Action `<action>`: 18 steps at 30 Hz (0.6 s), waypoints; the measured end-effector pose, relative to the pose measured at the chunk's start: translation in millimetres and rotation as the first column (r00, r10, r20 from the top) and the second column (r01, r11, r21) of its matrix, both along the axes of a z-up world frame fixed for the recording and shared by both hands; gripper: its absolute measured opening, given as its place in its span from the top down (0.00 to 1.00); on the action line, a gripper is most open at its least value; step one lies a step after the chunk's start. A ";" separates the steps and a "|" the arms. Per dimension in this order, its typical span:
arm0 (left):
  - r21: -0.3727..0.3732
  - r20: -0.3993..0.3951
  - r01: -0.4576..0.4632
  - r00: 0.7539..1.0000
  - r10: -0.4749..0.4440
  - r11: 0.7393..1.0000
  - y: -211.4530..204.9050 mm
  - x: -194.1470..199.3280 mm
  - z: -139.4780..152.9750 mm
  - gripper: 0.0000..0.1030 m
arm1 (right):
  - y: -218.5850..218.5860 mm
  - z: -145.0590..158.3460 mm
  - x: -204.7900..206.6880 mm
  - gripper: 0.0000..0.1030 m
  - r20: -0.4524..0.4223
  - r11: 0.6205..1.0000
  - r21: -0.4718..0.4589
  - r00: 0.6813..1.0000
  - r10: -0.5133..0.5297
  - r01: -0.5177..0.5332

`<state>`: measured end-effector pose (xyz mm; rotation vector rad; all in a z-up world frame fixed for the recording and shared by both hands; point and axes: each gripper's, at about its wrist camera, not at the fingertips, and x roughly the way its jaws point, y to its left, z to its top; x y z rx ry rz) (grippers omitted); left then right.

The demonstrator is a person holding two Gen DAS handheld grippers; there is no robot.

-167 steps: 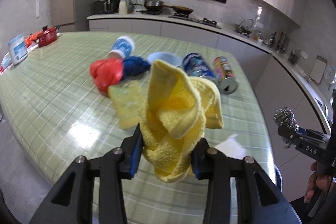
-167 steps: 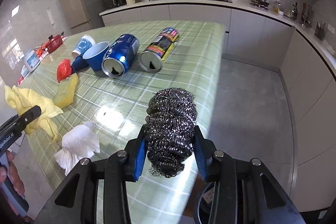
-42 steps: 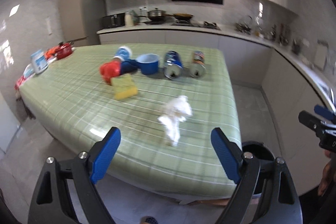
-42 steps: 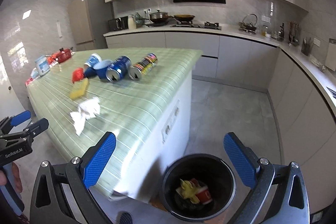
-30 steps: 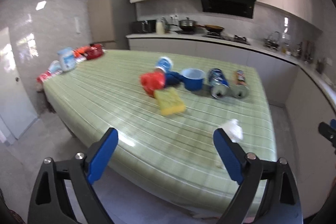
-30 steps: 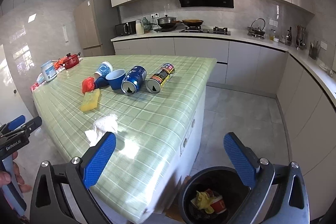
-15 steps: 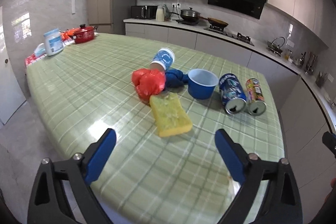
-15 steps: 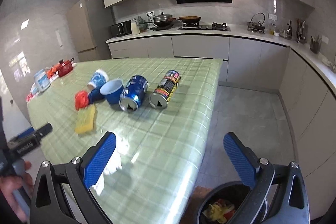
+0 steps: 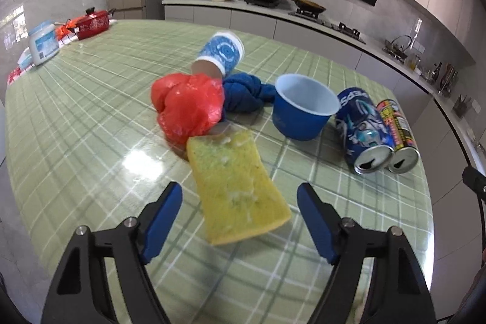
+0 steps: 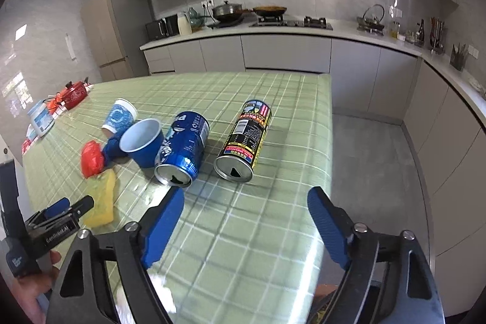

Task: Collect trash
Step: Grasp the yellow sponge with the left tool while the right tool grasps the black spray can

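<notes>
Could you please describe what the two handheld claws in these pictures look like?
Both match: the left claw and right claw each have black angular arms with triangular cut-outs and silver screws, tipped by flat blue pads. Seen from the right wrist camera, the left claw's black body carries white lettering, too small to read with certainty. No cables or sleeves show.

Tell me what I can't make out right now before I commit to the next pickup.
- White tissue: right wrist view, blurred, mostly behind the right gripper.
- Trash bin: not clearly in either view.
- Blue cloth: left wrist view, partly behind the red bag and blue cup.
- Yellow sponge: right wrist view, near end hidden by the left gripper.
- Counter items: too small.
</notes>
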<state>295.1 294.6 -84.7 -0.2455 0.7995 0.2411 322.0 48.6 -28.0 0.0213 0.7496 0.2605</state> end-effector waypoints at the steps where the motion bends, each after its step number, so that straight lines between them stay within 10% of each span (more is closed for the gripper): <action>1: 0.001 -0.018 -0.006 1.000 0.006 1.000 0.5 4.5 -3.6 0.25 | 2.7 -3.9 6.5 0.19 -0.010 1.000 -0.001 1.000 -0.005 0.005; 18: 0.038 -0.097 0.063 0.994 -0.059 0.997 27.0 57.2 -21.8 0.42 | 35.7 -42.6 105.3 0.21 -0.103 0.998 -0.032 0.993 -0.056 0.053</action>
